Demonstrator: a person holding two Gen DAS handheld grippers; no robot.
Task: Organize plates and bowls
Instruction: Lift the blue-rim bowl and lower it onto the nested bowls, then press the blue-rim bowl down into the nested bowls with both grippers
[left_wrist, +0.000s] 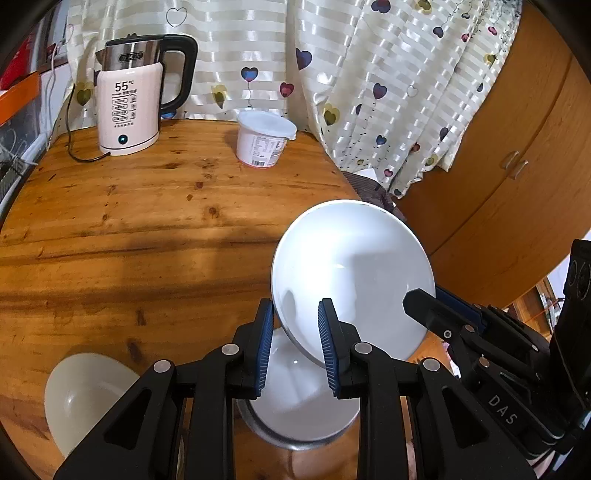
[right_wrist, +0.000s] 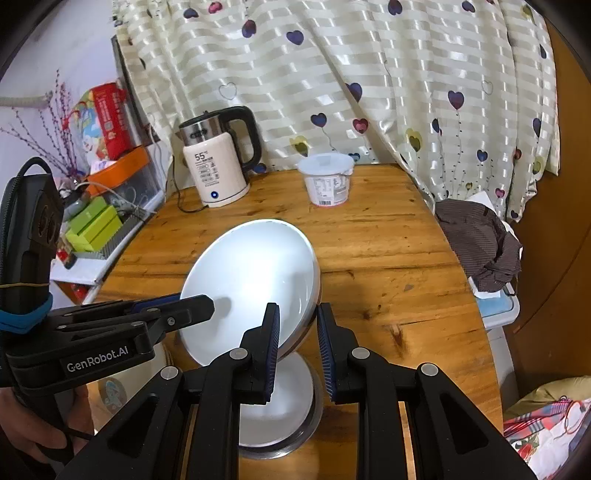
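Plate (left_wrist: 351, 273) stands tilted on edge over a second plate (left_wrist: 303, 402) on the wooden table (left_wrist: 129, 229) — both claws straddle its rim. Left gripper (left_wrist: 295, 343) and right gripper (right_wrist: 297, 350) sit part-spread; a real pinch — cannot tell.

"55°C" on kettle (left_wrist: 129, 107), "DAS" on right claw (left_wrist: 421, 302), "GenRobot.AI" on left claw (right_wrist: 199, 306)
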